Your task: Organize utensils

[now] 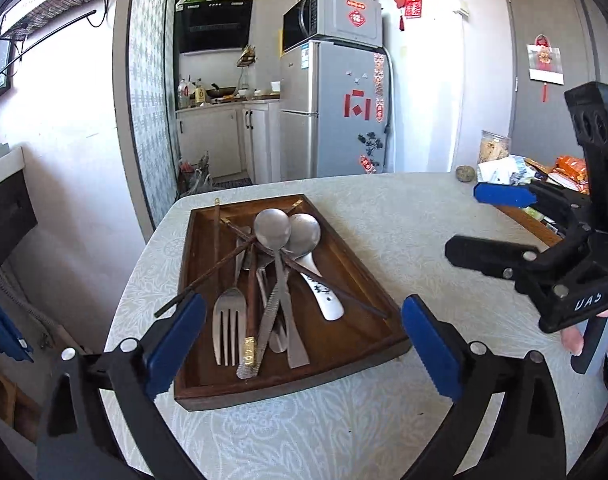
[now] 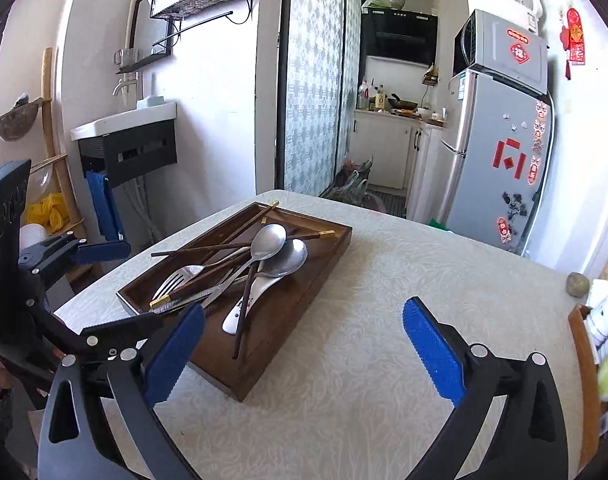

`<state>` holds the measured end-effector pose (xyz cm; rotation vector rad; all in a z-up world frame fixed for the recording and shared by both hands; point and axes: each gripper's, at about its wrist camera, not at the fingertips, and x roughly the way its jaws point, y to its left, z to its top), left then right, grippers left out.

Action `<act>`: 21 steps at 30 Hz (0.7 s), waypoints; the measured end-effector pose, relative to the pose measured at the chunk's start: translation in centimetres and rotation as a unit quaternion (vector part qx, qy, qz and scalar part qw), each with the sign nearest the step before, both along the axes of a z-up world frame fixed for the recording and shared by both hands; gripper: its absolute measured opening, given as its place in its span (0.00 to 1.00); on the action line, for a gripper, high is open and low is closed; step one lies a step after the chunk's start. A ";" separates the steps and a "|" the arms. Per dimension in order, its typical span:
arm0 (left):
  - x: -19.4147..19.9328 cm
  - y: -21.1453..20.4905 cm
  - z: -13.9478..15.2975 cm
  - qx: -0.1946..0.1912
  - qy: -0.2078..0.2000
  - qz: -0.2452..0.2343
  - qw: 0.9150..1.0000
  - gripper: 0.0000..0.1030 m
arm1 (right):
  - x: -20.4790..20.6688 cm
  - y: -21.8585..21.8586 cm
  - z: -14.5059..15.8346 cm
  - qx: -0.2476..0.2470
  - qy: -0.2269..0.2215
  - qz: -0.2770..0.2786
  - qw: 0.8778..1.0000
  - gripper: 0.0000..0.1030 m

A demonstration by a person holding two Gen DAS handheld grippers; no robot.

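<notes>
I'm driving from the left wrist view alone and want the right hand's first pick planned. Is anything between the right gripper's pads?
Observer: No. The right gripper is open, with only the pale patterned tablecloth showing between its blue pads.
Operator: What does it face?
Observer: The dark wooden tray sits towards the left of its picture, one long side turned towards it.
Operator: What's nearest that side?
Observer: A dark chopstick lying across the white ceramic spoon, its tip reaching towards that long edge.
</notes>
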<state>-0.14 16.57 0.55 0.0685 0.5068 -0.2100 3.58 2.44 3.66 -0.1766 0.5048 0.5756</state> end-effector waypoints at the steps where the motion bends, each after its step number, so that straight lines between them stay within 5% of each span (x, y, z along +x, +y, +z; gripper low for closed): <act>1: 0.0 -0.2 -0.1 0.001 0.000 -0.007 1.000 0.97 | -0.2 -0.2 -0.4 0.001 0.003 -0.001 1.000 0.97; 6: -0.3 -1.7 -0.7 0.039 -0.008 -0.021 0.999 0.97 | -0.7 -1.5 -1.4 0.021 0.000 -0.026 0.999 0.97; 21: -1.1 0.6 -0.3 0.027 -0.031 0.014 0.999 0.97 | -1.5 -2.1 -2.4 0.032 -0.028 -0.041 0.998 0.97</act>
